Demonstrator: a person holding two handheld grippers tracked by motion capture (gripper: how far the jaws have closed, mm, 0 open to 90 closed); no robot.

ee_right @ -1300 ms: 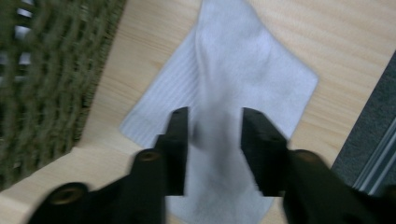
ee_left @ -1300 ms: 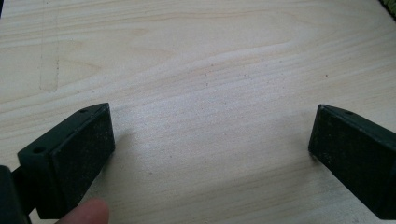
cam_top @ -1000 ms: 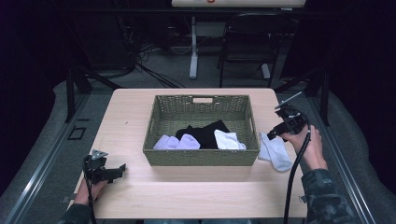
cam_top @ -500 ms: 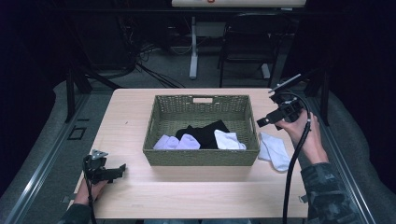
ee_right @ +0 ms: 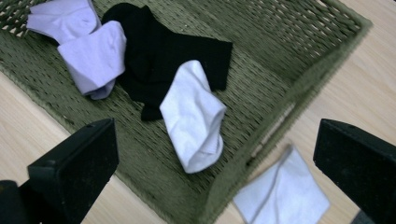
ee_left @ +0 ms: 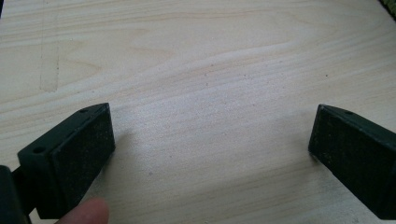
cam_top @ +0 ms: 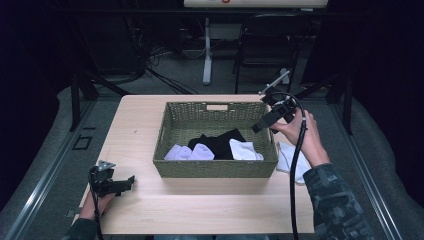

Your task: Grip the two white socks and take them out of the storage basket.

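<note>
r tool (cam_top: 261, 125) open, empty, over basket (cam_top: 215, 169) w/ socks (ee_right: 194, 114)

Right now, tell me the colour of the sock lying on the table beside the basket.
White. The sock shows best in the right gripper view, flat on the table just outside the basket.

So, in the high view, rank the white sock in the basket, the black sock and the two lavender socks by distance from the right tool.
From the right tool, jaws open and empty:
1. White sock, basket's right end, just below it.
2. Black sock, basket's middle.
3. Lavender socks, left of the black sock.
</note>
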